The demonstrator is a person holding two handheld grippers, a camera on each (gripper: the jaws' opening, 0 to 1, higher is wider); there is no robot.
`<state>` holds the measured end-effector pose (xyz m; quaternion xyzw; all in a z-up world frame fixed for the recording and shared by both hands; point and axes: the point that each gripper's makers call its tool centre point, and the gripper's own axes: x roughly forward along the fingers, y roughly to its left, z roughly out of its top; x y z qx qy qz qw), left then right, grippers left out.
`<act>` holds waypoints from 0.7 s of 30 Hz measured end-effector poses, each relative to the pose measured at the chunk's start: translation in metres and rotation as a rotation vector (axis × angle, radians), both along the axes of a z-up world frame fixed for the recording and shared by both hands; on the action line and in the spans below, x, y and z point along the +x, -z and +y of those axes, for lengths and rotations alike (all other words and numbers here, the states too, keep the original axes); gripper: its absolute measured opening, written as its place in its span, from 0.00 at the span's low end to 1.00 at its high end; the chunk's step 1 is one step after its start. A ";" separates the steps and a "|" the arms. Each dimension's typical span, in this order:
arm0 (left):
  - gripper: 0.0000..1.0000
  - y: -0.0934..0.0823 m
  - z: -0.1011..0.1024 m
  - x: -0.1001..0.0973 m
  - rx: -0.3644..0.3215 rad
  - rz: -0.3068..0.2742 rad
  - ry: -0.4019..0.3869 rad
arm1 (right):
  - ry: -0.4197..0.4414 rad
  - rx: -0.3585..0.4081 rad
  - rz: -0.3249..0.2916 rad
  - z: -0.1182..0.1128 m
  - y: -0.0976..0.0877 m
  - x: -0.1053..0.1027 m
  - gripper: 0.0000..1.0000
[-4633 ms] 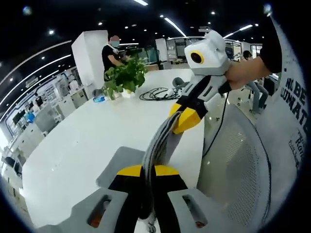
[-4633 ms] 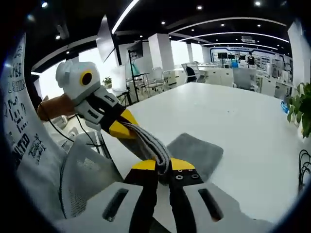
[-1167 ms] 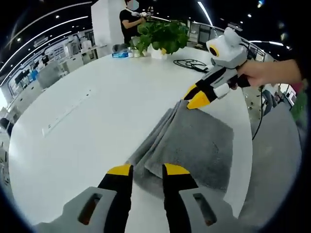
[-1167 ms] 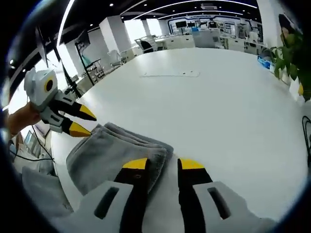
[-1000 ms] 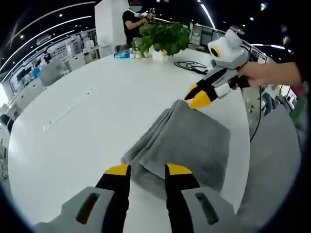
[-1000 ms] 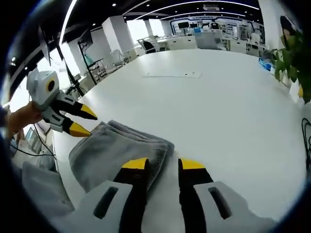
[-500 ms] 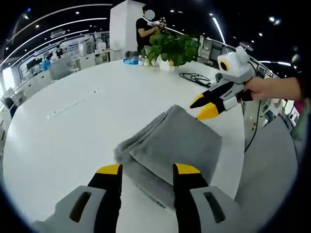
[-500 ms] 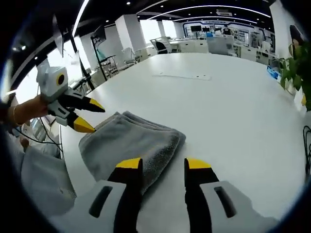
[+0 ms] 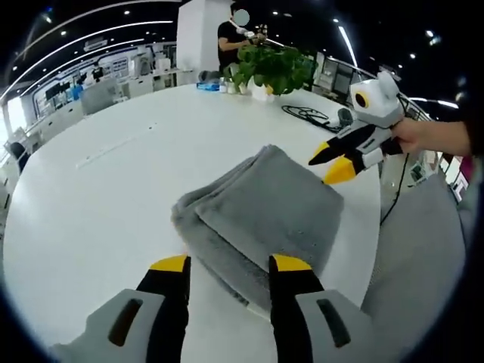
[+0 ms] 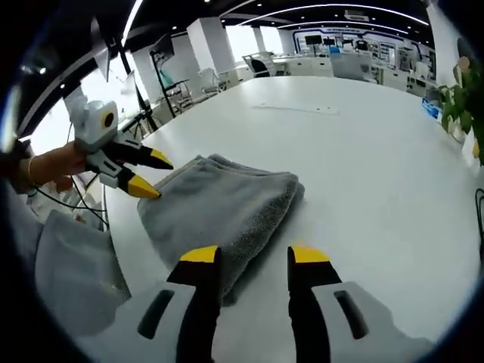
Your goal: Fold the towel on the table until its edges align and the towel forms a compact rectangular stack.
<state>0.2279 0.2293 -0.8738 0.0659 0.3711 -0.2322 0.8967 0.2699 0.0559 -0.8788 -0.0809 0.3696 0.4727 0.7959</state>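
left gripper view looks down over the left tool [image 9: 227,265], its yellow-tipped jaws spread apart and holding nothing, poised just above the near edge of the grey towel [image 9: 261,212]. the towel lies folded into a thick layered rectangle on the white counter [image 9: 98,197], close to the counter's edge (its stacked folds show along the side facing away from the right tool). beyond it the right tool [image 9: 338,161] hangs just off the towel's far corner, jaws parted and empty, held by a hand [image 9: 435,138]. a potted plant [image 9: 271,68] and a coil of black cable [image 9: 310,115] sit further back on the counter, with a person standing behind the plant.

right gripper view shows the right tool [image 10: 253,257] spread open over the towel [image 10: 219,204], and the left tool [image 10: 148,174] open beside the towel's other end.
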 end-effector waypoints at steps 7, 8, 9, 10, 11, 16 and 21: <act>0.43 0.007 0.006 -0.006 0.005 0.017 -0.020 | -0.010 -0.003 0.014 -0.005 0.003 -0.012 0.34; 0.43 0.007 0.006 -0.006 0.006 0.017 -0.020 | -0.011 -0.002 0.015 -0.006 0.003 -0.014 0.34; 0.43 0.008 0.006 -0.007 0.006 0.019 -0.023 | -0.011 -0.003 0.016 -0.007 0.003 -0.015 0.33; 0.43 0.008 0.007 -0.007 0.006 0.019 -0.024 | -0.014 -0.004 0.017 -0.008 0.004 -0.016 0.33; 0.43 0.006 0.007 -0.008 0.006 0.017 -0.023 | -0.015 -0.006 0.017 -0.009 0.004 -0.017 0.33; 0.43 0.003 0.014 -0.012 0.025 0.011 -0.026 | -0.026 -0.016 0.017 -0.014 0.006 -0.024 0.33; 0.43 -0.001 0.017 -0.020 0.021 0.001 -0.031 | -0.036 -0.020 0.030 -0.017 0.011 -0.032 0.33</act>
